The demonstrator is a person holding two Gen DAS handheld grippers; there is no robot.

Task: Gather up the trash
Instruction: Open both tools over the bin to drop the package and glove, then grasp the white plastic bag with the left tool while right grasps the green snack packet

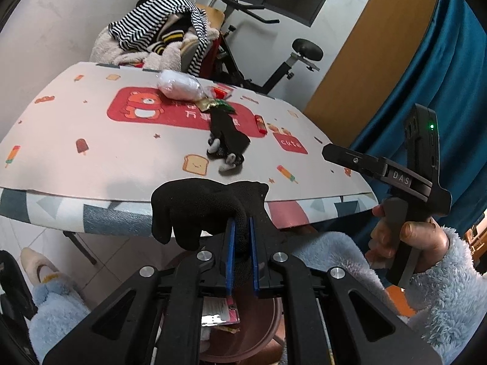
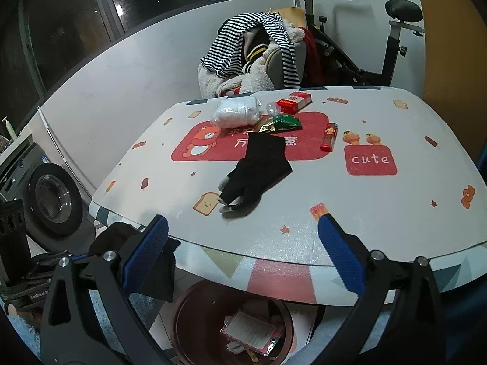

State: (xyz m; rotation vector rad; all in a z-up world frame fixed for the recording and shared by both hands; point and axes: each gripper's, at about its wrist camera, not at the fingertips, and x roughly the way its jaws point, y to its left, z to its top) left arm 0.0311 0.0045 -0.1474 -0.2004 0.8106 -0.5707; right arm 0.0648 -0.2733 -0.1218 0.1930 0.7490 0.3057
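Your left gripper pinches a black glove above the bin; your right gripper gapes empty (also above it).

Well beyond the jaws, past the far edge of the table with its cartoon cloth, a chair heaped with striped clothing stands against the white wall. To its right is an exercise bike. Far left of the jaws sits what looks like a washing machine. A blue curtain hangs at right.
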